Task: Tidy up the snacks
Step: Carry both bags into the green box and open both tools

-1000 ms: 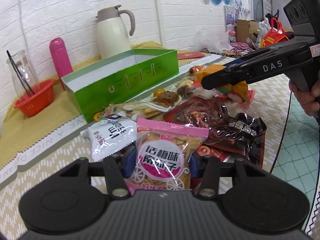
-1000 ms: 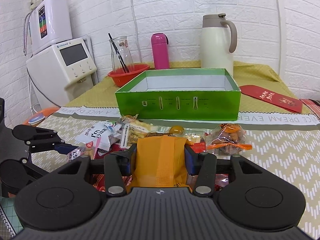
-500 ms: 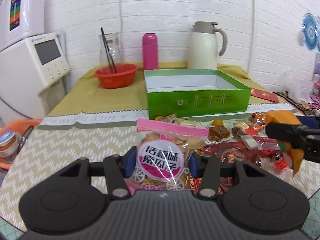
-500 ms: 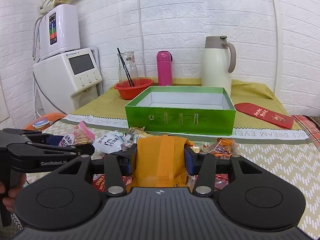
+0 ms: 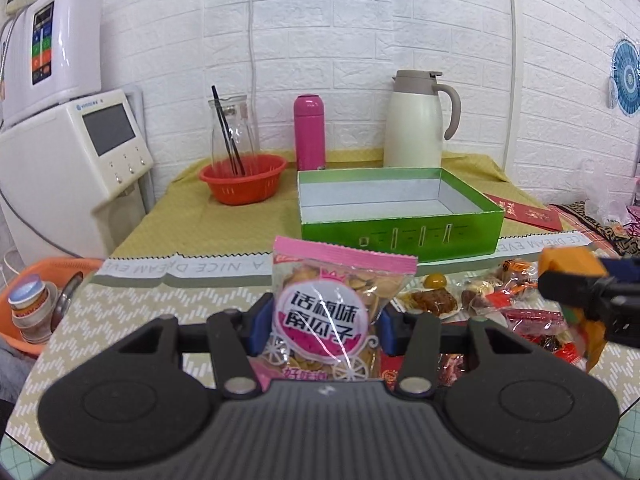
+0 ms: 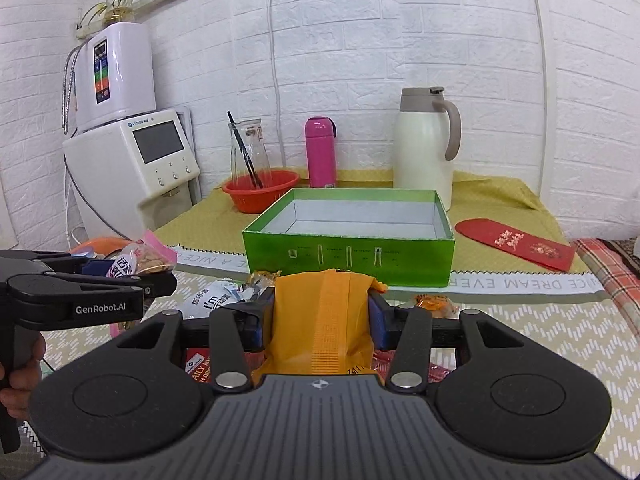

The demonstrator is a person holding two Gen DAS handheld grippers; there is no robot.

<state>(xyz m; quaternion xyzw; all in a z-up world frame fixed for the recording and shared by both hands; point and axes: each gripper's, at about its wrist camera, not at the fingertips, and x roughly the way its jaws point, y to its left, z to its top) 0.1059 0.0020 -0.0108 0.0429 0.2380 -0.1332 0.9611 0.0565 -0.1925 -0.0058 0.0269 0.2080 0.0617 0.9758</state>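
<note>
Two hand-held tools are hovering above a snack-strewn tabletop point(image 6: 520, 332), each gripping one packet. The left tool point(image 5: 318, 322) is clamping a clear crinkly pumpkin-seed packet point(image 5: 332, 304) with a pink serrated top band and a round pink-and-white label; the packet is standing upright between the blue pads, its long axis running vertically, label facing the camera. The right tool point(image 6: 320, 314) is pinching an orange foil packet point(image 6: 322, 320) with a ribbed centre seam, also upright, its seam running top to bottom and its top edge pointing toward the box.

One rectangular green cardboard box point(image 6: 348, 254) with a white lining is sitting open behind the loose snacks, its long side facing both cameras and four slots cut in its front wall. A scattered pile of glossy wrapped snacks point(image 5: 480, 304) is lying between the box and the tools.

Along the white brick wall are standing one cream thermal jug point(image 5: 416, 120) with a grey handle, one cylindrical pink flask point(image 5: 309, 132), one glass carafe point(image 5: 232, 132) and one orange plastic colander point(image 5: 243, 178). One red envelope point(image 6: 516, 242) is lying flat to the right of the box.
</note>
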